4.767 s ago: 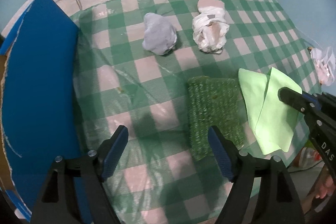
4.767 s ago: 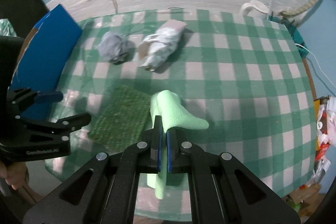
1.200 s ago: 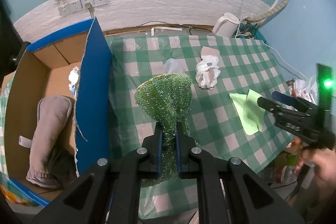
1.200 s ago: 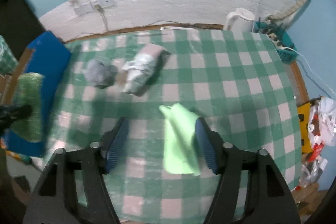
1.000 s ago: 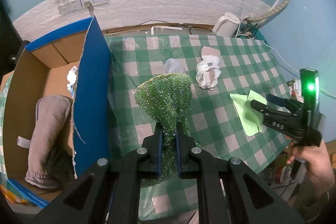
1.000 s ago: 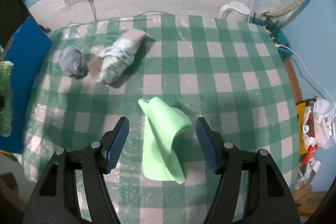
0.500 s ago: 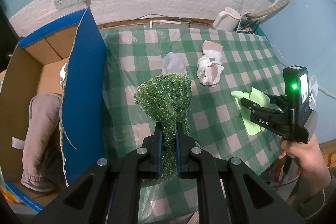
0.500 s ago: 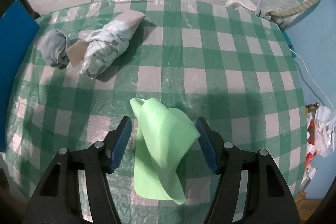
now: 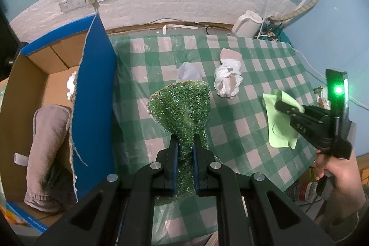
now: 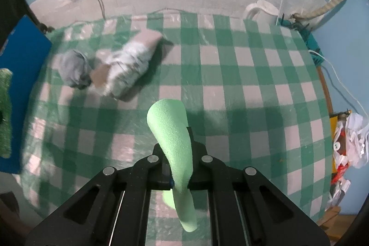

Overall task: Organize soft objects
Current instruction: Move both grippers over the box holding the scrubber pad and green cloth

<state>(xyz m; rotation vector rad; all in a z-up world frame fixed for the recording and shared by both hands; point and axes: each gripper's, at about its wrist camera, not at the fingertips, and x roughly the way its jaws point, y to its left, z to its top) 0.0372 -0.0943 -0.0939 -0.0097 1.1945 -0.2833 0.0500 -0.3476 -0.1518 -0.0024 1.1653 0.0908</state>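
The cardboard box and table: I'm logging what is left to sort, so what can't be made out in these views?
- Cardboard box, left wrist view: its blue flap hides part of the inside; the left edge cuts it off.
- Grey bundle and white wrapped bundle, right wrist view: motion-blurred; material unclear.
- Grey bundle, left wrist view: half hidden behind the green scrubby cloth.
- Light green cloth: its lower end lies behind the right claw.

The left gripper [image 9: 185,146] is pinching a green sparkly cloth [image 9: 182,105], which is fanning upward above the green checked tablecloth [image 9: 251,117]. At right, a hand [image 9: 334,174] is holding the right gripper [image 9: 280,105], whose jaws are gripping a light green cloth [image 9: 276,130]. Farther back, a grey bundle [image 9: 188,72] and a white wrapped bundle [image 9: 227,80] are lying apart. At left, a grey towel [image 9: 46,153] is lying inside a cardboard box [image 9: 13,89] with a blue flap [image 9: 92,96].
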